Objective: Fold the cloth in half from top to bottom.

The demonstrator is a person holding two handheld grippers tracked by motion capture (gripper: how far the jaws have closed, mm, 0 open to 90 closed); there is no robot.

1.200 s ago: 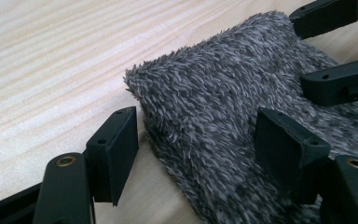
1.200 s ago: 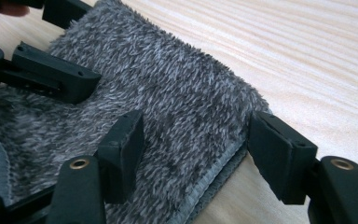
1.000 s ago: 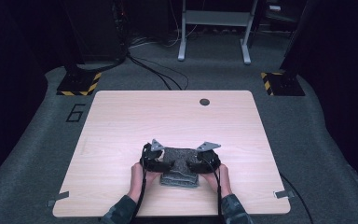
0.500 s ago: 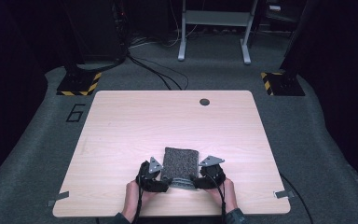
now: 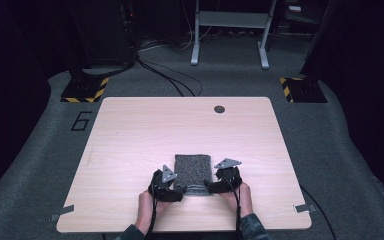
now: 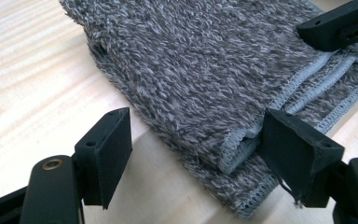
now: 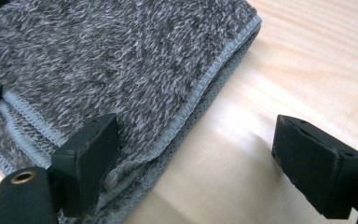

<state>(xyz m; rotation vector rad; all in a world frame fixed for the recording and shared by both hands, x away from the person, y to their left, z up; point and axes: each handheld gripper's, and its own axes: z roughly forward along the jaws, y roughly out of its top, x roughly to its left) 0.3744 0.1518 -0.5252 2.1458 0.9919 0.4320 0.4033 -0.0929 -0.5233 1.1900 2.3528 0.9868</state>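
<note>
A grey fluffy towel (image 5: 193,167) lies folded in a flat rectangle on the wooden table (image 5: 130,140), near the person's side. My left gripper (image 5: 181,189) is at its near left corner and stands open. The stitched corner of the towel (image 6: 200,70) lies between its jaws, unpinched. My right gripper (image 5: 208,186) is at the near right corner, and its jaws have just been opening. In the right gripper view one jaw rests by the towel's hem (image 7: 121,60) and the other hangs over bare wood, so my right gripper (image 7: 198,128) is open.
A dark round hole (image 5: 219,108) sits near the table's far edge. Grey tape tabs (image 5: 302,207) mark the near corners. On the floor behind stand yellow-and-black striped bases (image 5: 85,90), cables and a metal frame (image 5: 230,35).
Both hands have drawn back toward the table's near edge. The towel, bunched between the grippers a second ago, now lies flat and folded in front of them.
</note>
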